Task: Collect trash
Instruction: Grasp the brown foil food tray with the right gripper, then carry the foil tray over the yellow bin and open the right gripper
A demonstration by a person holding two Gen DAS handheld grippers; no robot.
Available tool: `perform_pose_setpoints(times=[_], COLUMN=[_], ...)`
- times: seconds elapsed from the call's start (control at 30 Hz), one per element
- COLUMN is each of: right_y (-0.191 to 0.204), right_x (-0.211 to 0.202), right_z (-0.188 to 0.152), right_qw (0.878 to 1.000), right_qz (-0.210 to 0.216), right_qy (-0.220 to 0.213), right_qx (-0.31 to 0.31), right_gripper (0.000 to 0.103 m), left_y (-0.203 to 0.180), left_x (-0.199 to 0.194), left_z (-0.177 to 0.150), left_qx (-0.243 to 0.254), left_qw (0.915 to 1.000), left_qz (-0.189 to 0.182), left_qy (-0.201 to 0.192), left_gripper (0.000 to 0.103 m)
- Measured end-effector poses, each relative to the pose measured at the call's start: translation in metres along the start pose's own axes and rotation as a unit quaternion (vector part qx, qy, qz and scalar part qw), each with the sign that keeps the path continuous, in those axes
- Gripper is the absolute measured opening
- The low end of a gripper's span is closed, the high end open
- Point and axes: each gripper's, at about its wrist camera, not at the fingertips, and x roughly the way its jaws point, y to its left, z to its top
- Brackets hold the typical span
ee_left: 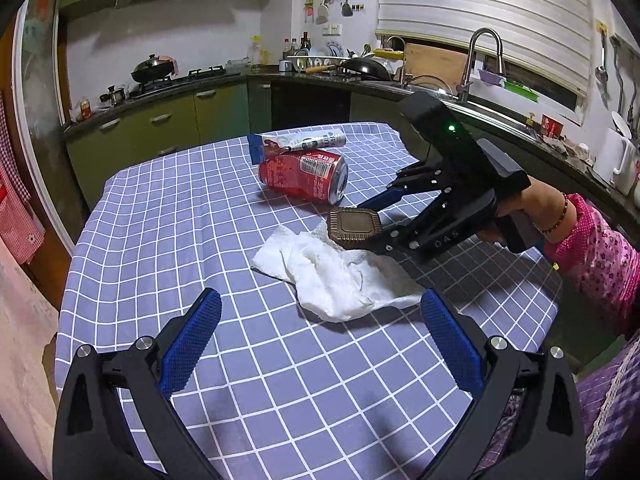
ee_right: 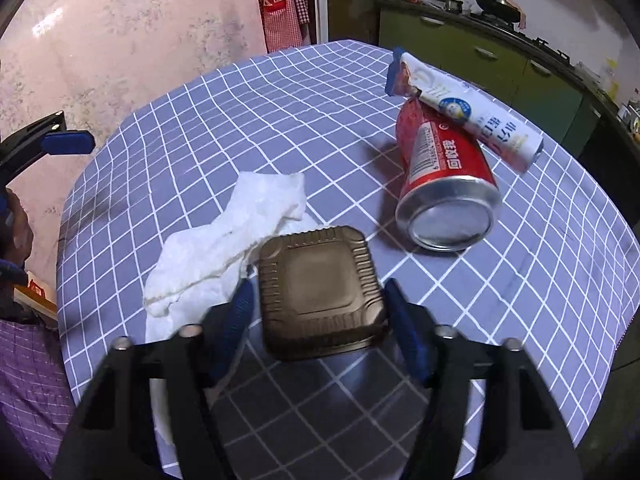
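Note:
A brown square plastic tray (ee_right: 320, 292) sits between the blue pads of my right gripper (ee_right: 320, 308), which press its two sides; it looks raised a little over the checked tablecloth (ee_right: 192, 128). From the left wrist, the right gripper (ee_left: 374, 220) reaches in from the right with the tray (ee_left: 354, 227) tilted at its tip. A crumpled white tissue (ee_left: 332, 276) lies just under and beside it. Beyond lie a red drink can (ee_left: 304, 176) on its side and a white-and-blue snack wrapper (ee_left: 300, 143) resting against it. My left gripper (ee_left: 320, 316) hangs open over the near table, nothing in it.
The round table drops away at its edges on every side. A kitchen counter (ee_left: 224, 80) with stove, sink and dishes runs along the back and right. A person's pink sleeve (ee_left: 600, 252) comes in at the right. A pink wall (ee_right: 120, 40) and a hanging apron stand behind the table.

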Motion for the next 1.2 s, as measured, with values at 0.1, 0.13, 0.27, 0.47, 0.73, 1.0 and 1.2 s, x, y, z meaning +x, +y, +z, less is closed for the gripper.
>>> perform_pose_setpoints(times=[0.1, 0.13, 0.27, 0.47, 0.73, 1.0, 1.2], right_y=[-0.002, -0.003, -0.006, -0.007, -0.011, -0.046, -0.076], right_x=[-0.002, -0.003, -0.014, -0.048, -0.107, -0.154, -0.178], right_z=[-0.002, -0.004, -0.015, -0.037, -0.088, -0.173, -0.242], right_qw=[1.000, 1.000, 0.999, 0.996, 0.982, 0.939, 0.892], right_qz=[0.002, 0.000, -0.016, -0.040, -0.111, -0.214, -0.269], right_qy=[-0.003, -0.004, -0.014, -0.045, -0.079, -0.068, -0.050], right_qx=[0.011, 0.014, 0.034, 0.070, 0.131, 0.259, 0.359], right_gripper=[0.057, 0.057, 0.056, 0.056, 0.056, 0.057, 0.057], left_y=[0.000, 0.001, 0.000, -0.003, -0.016, -0.034, -0.051], left_x=[0.000, 0.001, 0.000, 0.002, 0.008, 0.020, 0.025], left_z=[-0.001, -0.001, 0.000, 0.001, 0.004, 0.012, 0.019], left_qx=[-0.001, -0.002, -0.003, 0.003, 0.015, 0.032, 0.049], left_qw=[1.0000, 1.0000, 1.0000, 1.0000, 0.9996, 0.9984, 0.9971], left_qz=[-0.001, -0.001, -0.002, -0.004, -0.023, -0.044, -0.056], left_qy=[0.001, 0.001, 0.000, 0.001, 0.004, 0.010, 0.012], left_gripper=[0.098, 0.098, 0.098, 0.098, 0.098, 0.098, 0.098])
